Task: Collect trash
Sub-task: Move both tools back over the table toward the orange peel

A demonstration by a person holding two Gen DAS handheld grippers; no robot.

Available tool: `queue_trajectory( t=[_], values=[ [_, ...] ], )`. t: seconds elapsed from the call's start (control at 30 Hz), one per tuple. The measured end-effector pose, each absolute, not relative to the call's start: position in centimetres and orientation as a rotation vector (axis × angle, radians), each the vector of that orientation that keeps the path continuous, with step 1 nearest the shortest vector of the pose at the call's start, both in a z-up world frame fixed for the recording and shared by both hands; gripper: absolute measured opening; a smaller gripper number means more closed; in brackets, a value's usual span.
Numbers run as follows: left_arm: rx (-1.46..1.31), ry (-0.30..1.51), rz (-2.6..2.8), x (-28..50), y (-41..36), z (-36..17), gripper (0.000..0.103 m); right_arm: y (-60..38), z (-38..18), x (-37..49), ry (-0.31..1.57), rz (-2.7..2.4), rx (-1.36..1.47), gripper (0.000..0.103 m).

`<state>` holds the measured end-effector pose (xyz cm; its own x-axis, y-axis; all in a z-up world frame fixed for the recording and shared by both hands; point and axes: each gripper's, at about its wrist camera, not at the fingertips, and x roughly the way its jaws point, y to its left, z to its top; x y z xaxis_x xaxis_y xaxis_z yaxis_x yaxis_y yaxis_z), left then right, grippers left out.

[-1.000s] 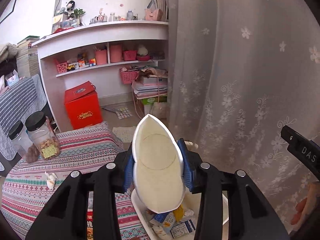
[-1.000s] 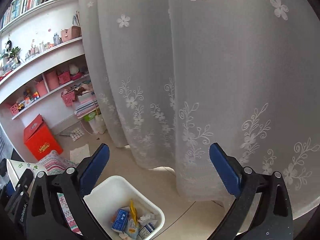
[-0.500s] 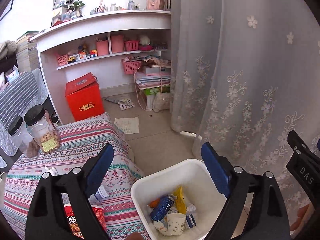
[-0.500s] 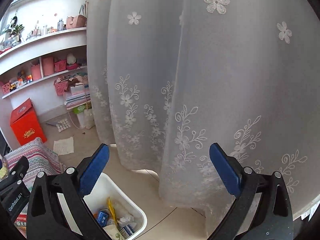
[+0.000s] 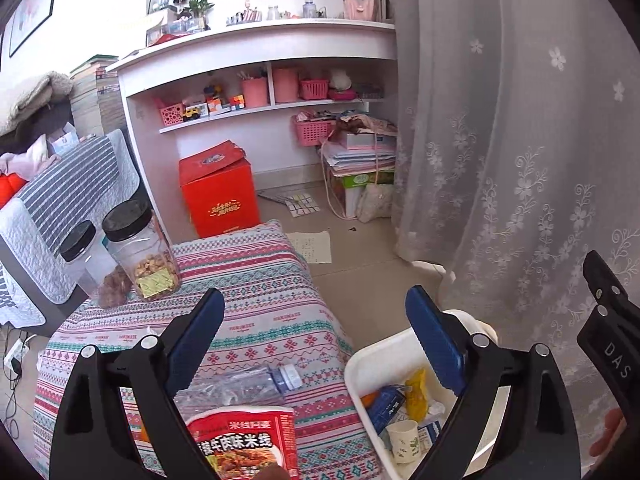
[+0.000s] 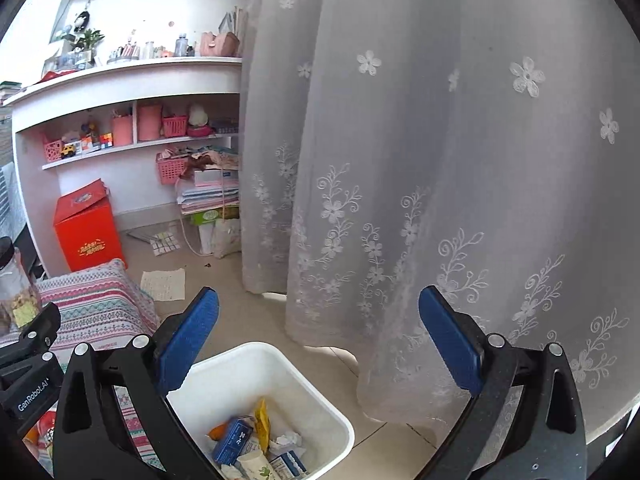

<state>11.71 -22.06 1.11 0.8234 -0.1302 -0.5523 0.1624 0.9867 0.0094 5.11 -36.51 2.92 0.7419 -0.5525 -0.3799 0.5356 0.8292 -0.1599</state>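
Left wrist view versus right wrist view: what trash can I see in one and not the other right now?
Only the left wrist view shows the crushed plastic bottle and the red noodle tub lying on the patterned cloth, between the open left gripper fingers. Only the right wrist view shows the crumpled white paper in the bin. Both show the white bin with the blue carton, yellow wrapper and leaf-print paper cup inside. The right gripper is open and empty.
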Motion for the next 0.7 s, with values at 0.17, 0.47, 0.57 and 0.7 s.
queue_trajectory(
  t=[0.17,0.47,0.57,0.7],
  values=[
    [0.049,0.599,-0.097,12.2,-18.5,0.6,0.089,-33.1,2.7,6.6,0.436,-0.536,-0.073,0.096],
    [0.029,0.629,-0.005,12.5,-12.4,-0.5,0.089,-26.9,2.1,9.0,0.452,-0.439,-0.109,0.096],
    [0.02,0.642,0.024,12.7,-10.2,-0.8,0.089,-24.9,1.6,9.8,0.462,-0.403,-0.125,0.096],
    [0.023,0.69,0.06,13.6,-7.7,-1.7,0.089,-22.4,1.1,10.8,0.473,-0.361,-0.142,0.096]
  ],
)
